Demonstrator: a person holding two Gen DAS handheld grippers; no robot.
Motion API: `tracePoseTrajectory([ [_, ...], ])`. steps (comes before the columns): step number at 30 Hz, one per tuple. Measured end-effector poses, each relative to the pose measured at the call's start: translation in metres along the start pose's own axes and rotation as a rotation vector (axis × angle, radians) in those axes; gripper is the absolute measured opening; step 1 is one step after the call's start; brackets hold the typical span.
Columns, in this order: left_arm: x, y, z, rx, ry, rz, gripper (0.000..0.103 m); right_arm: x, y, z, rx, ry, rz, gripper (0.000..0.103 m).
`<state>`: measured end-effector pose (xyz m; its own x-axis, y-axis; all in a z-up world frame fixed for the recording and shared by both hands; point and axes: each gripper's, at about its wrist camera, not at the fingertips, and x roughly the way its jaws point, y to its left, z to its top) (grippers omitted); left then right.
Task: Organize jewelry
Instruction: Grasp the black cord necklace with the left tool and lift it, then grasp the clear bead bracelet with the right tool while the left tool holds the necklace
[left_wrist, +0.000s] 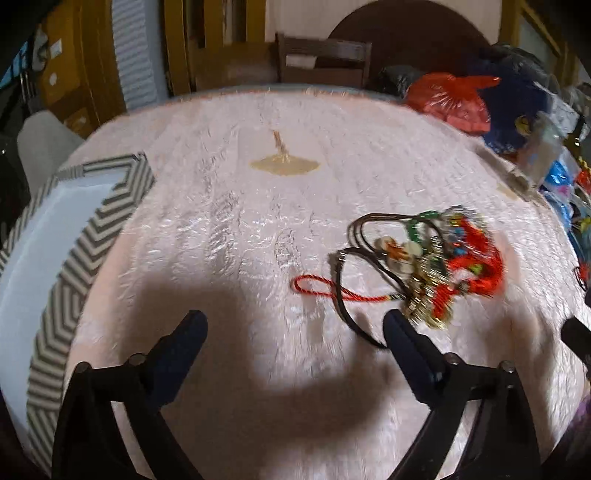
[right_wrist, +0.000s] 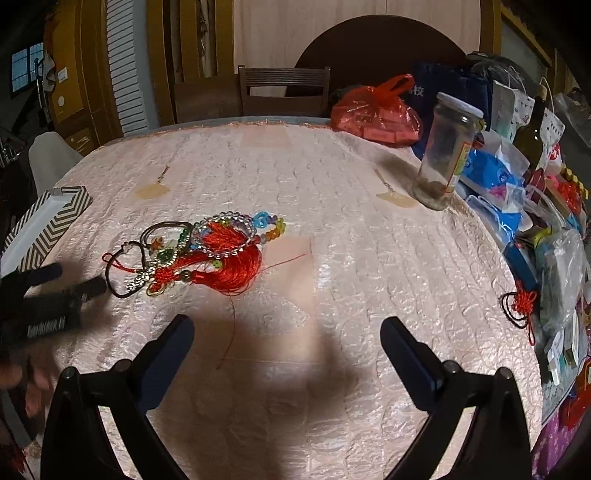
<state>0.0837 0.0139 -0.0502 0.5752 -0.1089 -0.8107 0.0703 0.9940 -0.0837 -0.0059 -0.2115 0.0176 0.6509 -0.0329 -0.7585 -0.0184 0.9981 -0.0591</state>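
A tangled pile of jewelry (left_wrist: 428, 258) lies on the pink quilted tablecloth (left_wrist: 258, 221): red tassels, black cords, clear and coloured bead bracelets. It also shows in the right wrist view (right_wrist: 207, 251). A chevron-patterned box (left_wrist: 55, 251) with a white inside stands at the left; it also shows at the left edge of the right wrist view (right_wrist: 44, 225). My left gripper (left_wrist: 295, 325) is open and empty, its right finger close to the pile's black cord. It also appears in the right wrist view (right_wrist: 79, 278). My right gripper (right_wrist: 288, 325) is open and empty, nearer than the pile.
A glass jar (right_wrist: 447, 151), a red plastic bag (right_wrist: 376, 110), a dark bottle (right_wrist: 532, 129) and several packets crowd the table's right side. A small red knot charm (right_wrist: 522, 302) lies by them. A wooden chair (right_wrist: 284, 88) stands behind the table.
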Motion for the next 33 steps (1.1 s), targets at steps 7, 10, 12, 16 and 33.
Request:
tracePoseTrajectory([
  [7,0.000,-0.016,-0.001,0.098,0.006,0.011,0.018,0.005,-0.003,0.003,0.018,0.007,-0.015,0.102],
  [10,-0.002,-0.017,-0.003,0.113,0.007,-0.016,0.013,0.006,-0.002,0.003,0.015,0.006,-0.015,0.102],
  [12,-0.004,-0.012,-0.004,0.115,0.002,-0.052,0.013,0.005,0.000,0.003,0.013,0.003,-0.014,0.102],
  [16,-0.020,0.000,0.000,0.108,-0.048,-0.132,0.012,0.002,-0.001,0.003,0.017,-0.007,-0.021,0.102],
  [33,-0.025,0.050,-0.022,0.051,-0.069,0.014,0.016,0.025,-0.014,0.016,0.103,0.019,0.078,0.087],
])
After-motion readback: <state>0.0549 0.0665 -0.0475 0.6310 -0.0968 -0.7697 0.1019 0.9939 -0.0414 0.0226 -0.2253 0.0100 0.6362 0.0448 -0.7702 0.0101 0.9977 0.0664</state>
